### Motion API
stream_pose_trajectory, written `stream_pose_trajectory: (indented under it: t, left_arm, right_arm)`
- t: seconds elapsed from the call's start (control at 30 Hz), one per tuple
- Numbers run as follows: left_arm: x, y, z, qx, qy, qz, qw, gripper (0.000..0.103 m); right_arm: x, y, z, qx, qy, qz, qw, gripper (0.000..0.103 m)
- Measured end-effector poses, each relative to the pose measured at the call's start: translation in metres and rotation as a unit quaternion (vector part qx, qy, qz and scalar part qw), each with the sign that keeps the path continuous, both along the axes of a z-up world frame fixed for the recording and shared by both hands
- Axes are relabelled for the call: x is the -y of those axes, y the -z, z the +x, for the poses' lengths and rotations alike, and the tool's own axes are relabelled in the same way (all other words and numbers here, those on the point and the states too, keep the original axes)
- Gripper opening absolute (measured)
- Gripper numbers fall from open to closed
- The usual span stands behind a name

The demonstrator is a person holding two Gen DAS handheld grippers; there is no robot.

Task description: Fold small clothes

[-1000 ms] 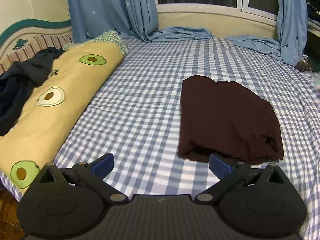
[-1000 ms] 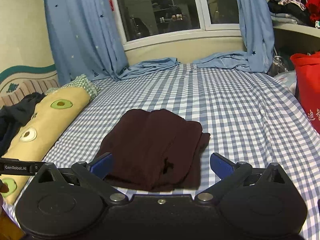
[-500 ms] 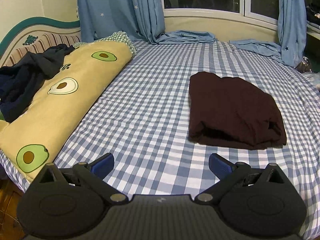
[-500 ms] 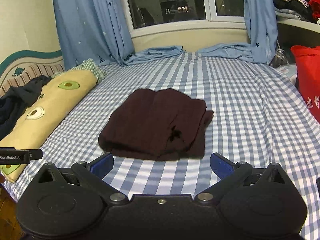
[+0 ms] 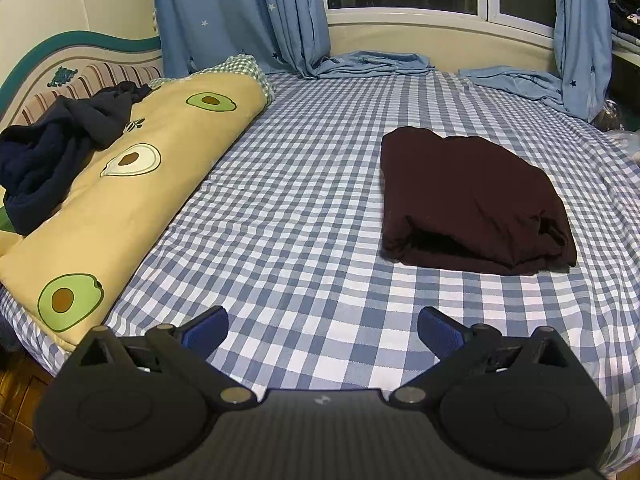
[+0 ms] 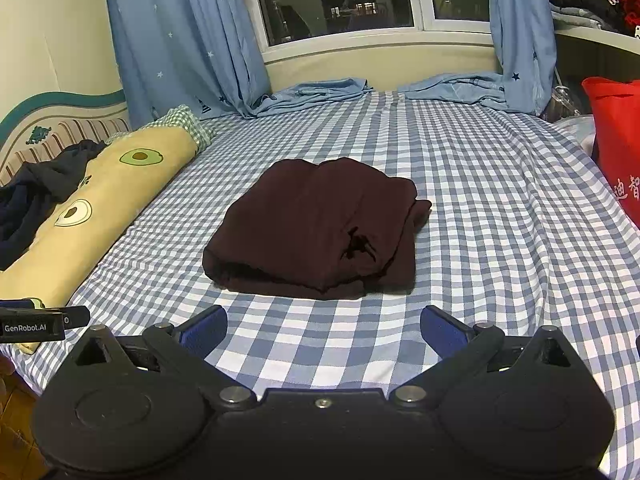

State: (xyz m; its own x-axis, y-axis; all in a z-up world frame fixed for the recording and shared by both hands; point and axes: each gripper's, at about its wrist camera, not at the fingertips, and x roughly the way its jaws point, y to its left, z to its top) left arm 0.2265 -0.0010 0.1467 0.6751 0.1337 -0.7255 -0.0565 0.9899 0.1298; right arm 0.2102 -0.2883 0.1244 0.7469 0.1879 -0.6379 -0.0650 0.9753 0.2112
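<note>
From the left wrist, the left claw [image 5: 322,326] is hanging open and empty over the bed [image 5: 304,208]; the folded maroon garment [image 5: 470,200] is lying far right, its near edge gaping, likely to spring loose.

From the right wrist, the right claw [image 6: 323,326] is gaping empty just short of the garment [image 6: 320,228]; a careless nudge risks undoing the layers.

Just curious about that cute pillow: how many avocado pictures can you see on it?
3, in a row on the yellow pillow: one near the window end, one mid-pillow, one nearest the camera. The dark clothes may hide more.

Garment [image 6: 316,224] on bed [image 6: 500,208] — bolster [image 6: 100,208] left.
</note>
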Motion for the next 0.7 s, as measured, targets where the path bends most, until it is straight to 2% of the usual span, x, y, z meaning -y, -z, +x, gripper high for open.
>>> stream_pose_trajectory:
  t: [0.7]
  left_arm:
    - [-0.0014, 0.0007, 0.0018, -0.002, -0.002, -0.001, 1.0000, 0.102]
  right_arm:
    - [-0.0018, 0.0010, 0.0009, 0.000, -0.001, -0.001, 1.000, 0.102]
